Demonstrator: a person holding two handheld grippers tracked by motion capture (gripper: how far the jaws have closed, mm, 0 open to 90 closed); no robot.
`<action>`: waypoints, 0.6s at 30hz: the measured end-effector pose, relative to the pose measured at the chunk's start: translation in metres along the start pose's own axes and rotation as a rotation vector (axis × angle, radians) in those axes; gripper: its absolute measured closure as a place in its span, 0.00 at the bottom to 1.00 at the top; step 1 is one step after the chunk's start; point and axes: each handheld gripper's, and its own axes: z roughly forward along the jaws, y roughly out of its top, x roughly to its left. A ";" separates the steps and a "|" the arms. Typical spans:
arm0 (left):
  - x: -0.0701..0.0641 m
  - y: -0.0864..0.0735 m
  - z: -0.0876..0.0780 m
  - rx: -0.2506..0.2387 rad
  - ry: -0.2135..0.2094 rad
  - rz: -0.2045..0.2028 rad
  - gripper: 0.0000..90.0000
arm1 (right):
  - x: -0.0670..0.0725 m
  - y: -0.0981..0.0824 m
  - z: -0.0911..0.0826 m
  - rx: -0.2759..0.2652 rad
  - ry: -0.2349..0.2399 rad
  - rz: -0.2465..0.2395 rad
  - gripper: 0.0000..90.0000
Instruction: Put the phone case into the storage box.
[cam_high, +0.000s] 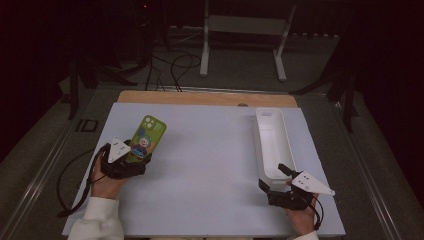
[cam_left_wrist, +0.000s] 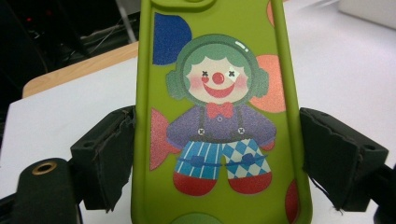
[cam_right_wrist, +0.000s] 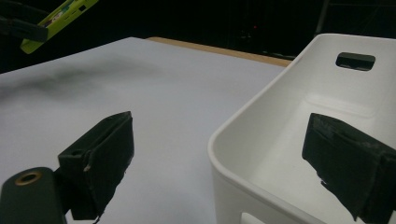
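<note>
Seen from the high view, a person sits at a white table (cam_high: 210, 165) with a two-jaw gripper in each hand. At the left of the frame, the left gripper (cam_high: 131, 159) holds a lime-green phone case (cam_high: 146, 138) printed with a cartoon clown. The case's long axis runs up and slightly right in the frame, away from the hand. In the left gripper view, the case (cam_left_wrist: 219, 116) stands upright in the middle of the frame, and the two black pads (cam_left_wrist: 114, 154) press against its long edges, one on each side, near its lower half. The jaws are set wide because the case is wide. At the right of the high view lies a long white bin (cam_high: 270, 145), its length running up the frame. The right gripper (cam_high: 278, 185) rests at the bin's near end. In the right gripper view, its jaws are spread with nothing pinched; the bin's near wall (cam_right_wrist: 233, 154) passes between them, one pad outside and one over the inside. The bin lies well to the right of the held case, so the likely move is carrying the case across to it.
</note>
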 end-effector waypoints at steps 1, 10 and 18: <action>-0.001 0.000 0.000 0.000 -0.002 0.004 0.18 | 0.000 0.000 0.000 0.000 0.000 0.001 0.10; -0.010 0.004 -0.004 -0.027 -0.014 0.002 0.18 | 0.000 0.001 0.000 -0.005 0.004 0.004 0.10; -0.023 0.011 -0.004 -0.037 -0.037 0.030 0.18 | 0.000 0.003 -0.001 -0.008 0.009 0.006 0.10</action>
